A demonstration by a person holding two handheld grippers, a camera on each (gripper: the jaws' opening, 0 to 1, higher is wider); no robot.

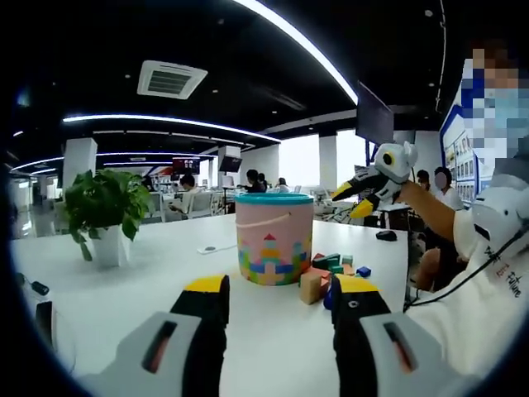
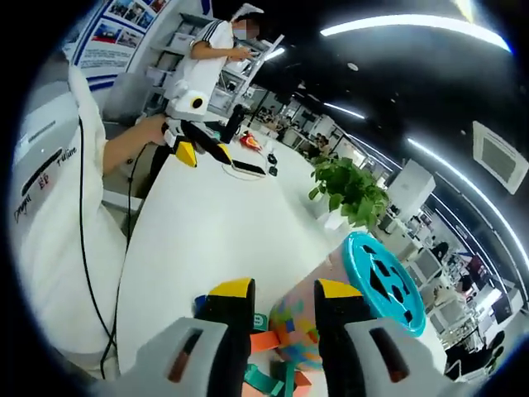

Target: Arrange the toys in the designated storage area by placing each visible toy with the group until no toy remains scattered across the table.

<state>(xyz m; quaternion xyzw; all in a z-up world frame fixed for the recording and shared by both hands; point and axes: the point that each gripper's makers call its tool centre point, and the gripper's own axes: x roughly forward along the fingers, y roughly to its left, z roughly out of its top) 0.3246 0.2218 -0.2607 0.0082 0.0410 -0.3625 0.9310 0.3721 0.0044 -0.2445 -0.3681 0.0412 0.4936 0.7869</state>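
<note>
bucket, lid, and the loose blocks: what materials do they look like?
Bucket: looks like thin matte plastic or printed card, pink with a block pattern; can't tell which.
Lid: glossy teal plastic with moulded shape cut-outs.
Blocks: probably painted wood, with flat matte colours, crisp edges and one bare tan cube.

potted plant [image 1: 106,211] (leafy), ceiling AC vent [image 1: 170,79]

The left gripper [image 1: 281,302] held its jaws apart above the white counter [image 1: 124,281]. Ahead stood a pink toy bucket [image 1: 274,240], wooden blocks [image 1: 331,273] beside it, perhaps touching.
</note>
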